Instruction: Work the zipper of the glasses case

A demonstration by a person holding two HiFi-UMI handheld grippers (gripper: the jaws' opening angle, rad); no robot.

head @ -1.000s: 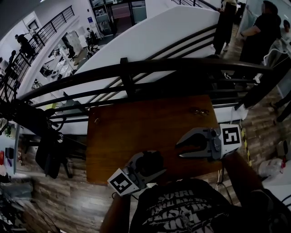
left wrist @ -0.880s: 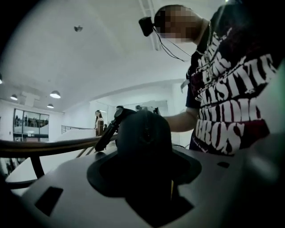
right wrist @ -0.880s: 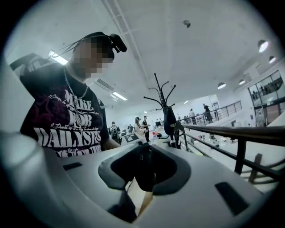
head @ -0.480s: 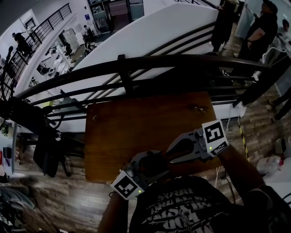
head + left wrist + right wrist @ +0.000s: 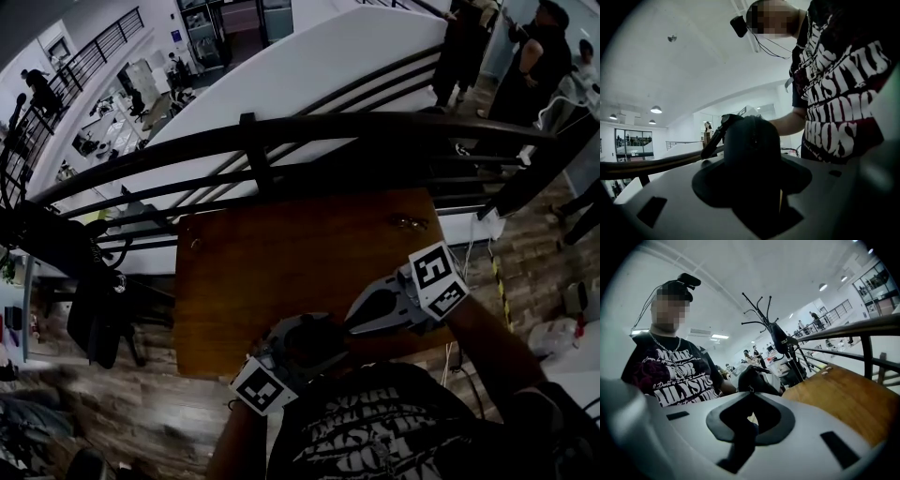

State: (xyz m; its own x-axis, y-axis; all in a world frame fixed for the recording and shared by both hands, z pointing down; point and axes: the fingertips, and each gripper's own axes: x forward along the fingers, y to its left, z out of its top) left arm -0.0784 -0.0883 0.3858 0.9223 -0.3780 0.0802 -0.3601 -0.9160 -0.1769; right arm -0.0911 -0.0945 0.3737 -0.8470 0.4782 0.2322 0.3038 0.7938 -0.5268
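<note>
A dark, rounded glasses case [image 5: 316, 336] is held over the near edge of the wooden table [image 5: 281, 272]. My left gripper [image 5: 302, 352] is shut on it, its jaws standing wide round the case [image 5: 752, 136]. My right gripper [image 5: 353, 322] reaches in from the right, tips against the case's top end. Its jaws have just been closing and meet on a small metal zipper pull [image 5: 750, 389] at the edge of the case [image 5: 757, 378]. From the left gripper view the right gripper's dark fingers [image 5: 717, 136] touch the case's left side.
A dark metal railing [image 5: 281, 131] runs along the table's far side. A small metal object [image 5: 411, 223] lies at the table's far right corner. People [image 5: 534, 66] stand at the upper right. A black chair [image 5: 94, 319] stands to the left, with a coat stand [image 5: 778, 336] beyond the table.
The right gripper has come down and leftward from the table's right side to the case, rolling as it went, and its jaws have narrowed at the case's end. The left gripper has rolled slightly in place.
</note>
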